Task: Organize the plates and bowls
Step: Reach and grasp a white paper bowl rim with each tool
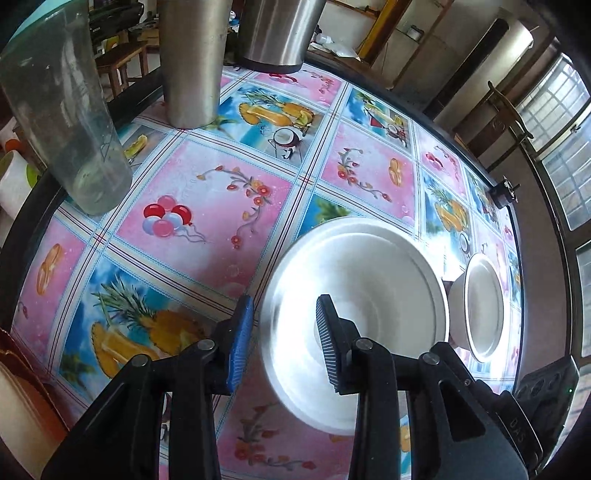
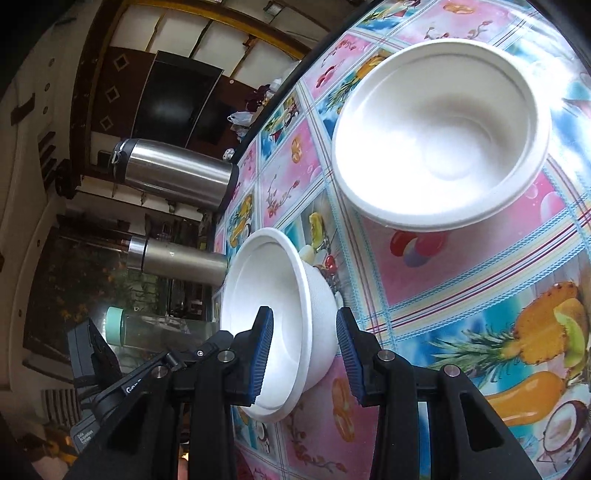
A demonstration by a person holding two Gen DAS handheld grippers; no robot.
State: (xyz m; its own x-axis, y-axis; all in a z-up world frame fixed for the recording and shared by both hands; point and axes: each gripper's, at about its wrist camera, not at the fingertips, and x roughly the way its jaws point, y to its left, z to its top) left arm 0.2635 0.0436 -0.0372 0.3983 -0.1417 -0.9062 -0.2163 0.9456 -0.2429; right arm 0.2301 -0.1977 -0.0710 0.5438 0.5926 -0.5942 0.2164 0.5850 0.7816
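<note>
Blue-padded left claw (image 1: 284, 339) sits lowest in the left wrist view, jaws apart w/ the rim of a white foam bowl (image 1: 354, 295) between them: one pad outside the wall, the other inside over the bowl's hollow, not yet pinched on it as far as can be told. That bowl is empty, tilted toward the lens, resting on the table (image 1: 207, 192), which wears a glossy oilcloth of pink & blue squares w/ balloons, flowers, pineapples. Just beside it to the right stands a second white foam bowl (image 1: 480, 306), also empty, rim nearly edge-on. Right wrist view: right claw (image 2: 304, 350) likewise open, straddling the rim of a white foam bowl (image 2: 273, 314), one pad inside, one outside the wall; contact can't be judged. A larger-looking white bowl (image 2: 439, 133) lies further along the cloth, empty, apart from the first. At the table's far edge stand 3 drink containers: a clear bottle (image 1: 62, 107), apparently empty, cap mint-green in the right view; a slim steel tumbler (image 1: 192, 62); a wider steel flask (image 1: 277, 33) w/ black base, contents of both steel ones hidden. Dark wood furniture & windows in the room behind.
</note>
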